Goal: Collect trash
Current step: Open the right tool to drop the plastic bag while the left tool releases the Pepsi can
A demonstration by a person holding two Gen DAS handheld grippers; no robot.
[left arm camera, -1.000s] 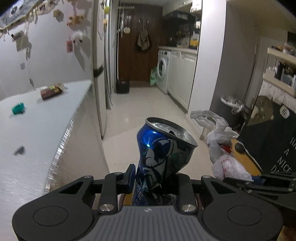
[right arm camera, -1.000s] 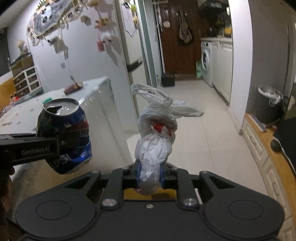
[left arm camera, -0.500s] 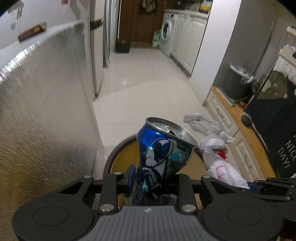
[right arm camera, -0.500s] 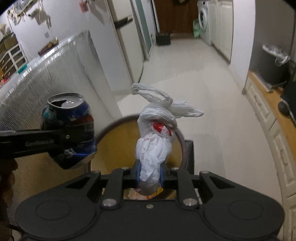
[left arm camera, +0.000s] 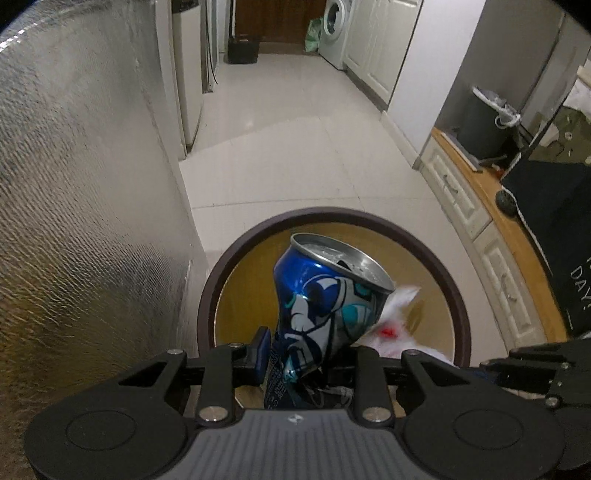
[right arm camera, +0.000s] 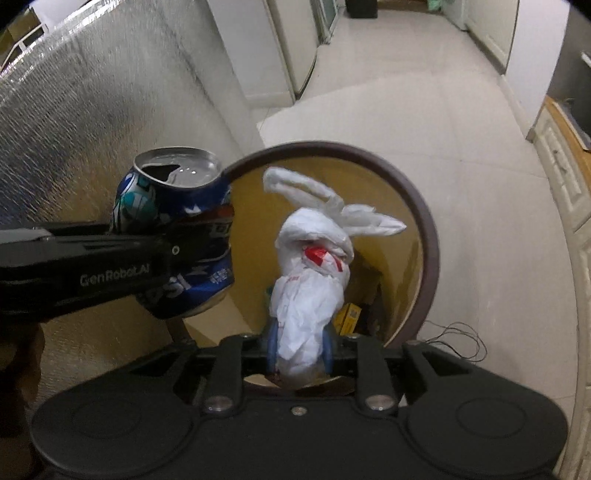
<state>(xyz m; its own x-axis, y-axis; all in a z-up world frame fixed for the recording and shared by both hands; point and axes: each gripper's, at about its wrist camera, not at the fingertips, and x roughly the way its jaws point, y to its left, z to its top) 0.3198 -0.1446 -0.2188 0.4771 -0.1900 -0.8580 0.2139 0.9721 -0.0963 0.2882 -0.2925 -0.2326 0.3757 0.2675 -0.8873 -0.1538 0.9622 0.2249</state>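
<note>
A pale tiled kitchen floor (left arm camera: 295,147) runs away ahead of both tongs, with an embossed metal-faced counter side (left arm camera: 74,184) rising at their left. Nearest, the left gripper (left arm camera: 310,363) is clamped on the lower half of a dented blue soda can (left arm camera: 325,306), its long axis roughly upright but leaning forward and to the right, the opened top facing up and away. From the right wrist view the same can (right arm camera: 177,229) sits left of the right tongs, partly over the bin's near-left rim. The right gripper (right arm camera: 299,350) pinches the base of a knotted white plastic bag (right arm camera: 314,273), which stands up from the jaws with its tied handles pointing up and right. Directly beneath and just ahead of both lies the round dark-rimmed trash bin (right arm camera: 424,221), yellow-lined, with a small yellow box (right arm camera: 349,317) and other scraps inside. Both pieces appear held over the opening so that releasing them should drop them in. Farther off stand a washing machine (left arm camera: 334,33) and a grey lined bin (left arm camera: 484,125).
</note>
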